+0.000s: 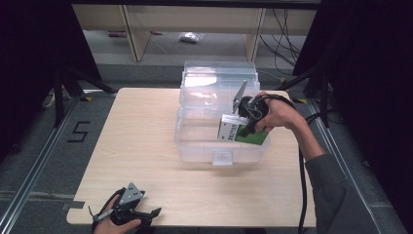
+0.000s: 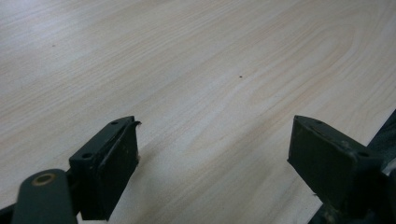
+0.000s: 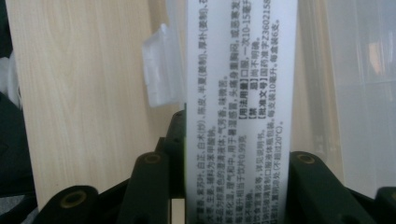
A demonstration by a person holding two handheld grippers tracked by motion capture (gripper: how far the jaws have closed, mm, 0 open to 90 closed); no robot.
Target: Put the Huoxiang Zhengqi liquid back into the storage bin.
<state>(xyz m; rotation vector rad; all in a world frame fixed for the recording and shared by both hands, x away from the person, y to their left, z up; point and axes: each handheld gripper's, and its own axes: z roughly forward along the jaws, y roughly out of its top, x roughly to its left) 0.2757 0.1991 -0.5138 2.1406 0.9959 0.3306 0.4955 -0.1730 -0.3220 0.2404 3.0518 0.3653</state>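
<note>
A clear plastic storage box [image 1: 195, 141] stands open on the wooden table, its lid tipped back behind it. My right gripper [image 1: 246, 127] hangs over the box's right half, shut on a white and green medicine box [image 1: 243, 133] that is held low inside the container. In the right gripper view the jaws clamp the white printed face of the medicine box [image 3: 240, 93], with the container's front latch [image 3: 161, 70] to its left. My left gripper [image 1: 146, 214] rests at the table's near left edge, open, with bare wood between its fingers [image 2: 114, 161].
The table [image 1: 141, 161] has free room left of and in front of the container. Beyond the far edge stand wooden shelf legs [image 1: 136, 34], with cables [image 1: 285, 44] on the floor. Black stand legs [image 1: 73, 80] flank the table.
</note>
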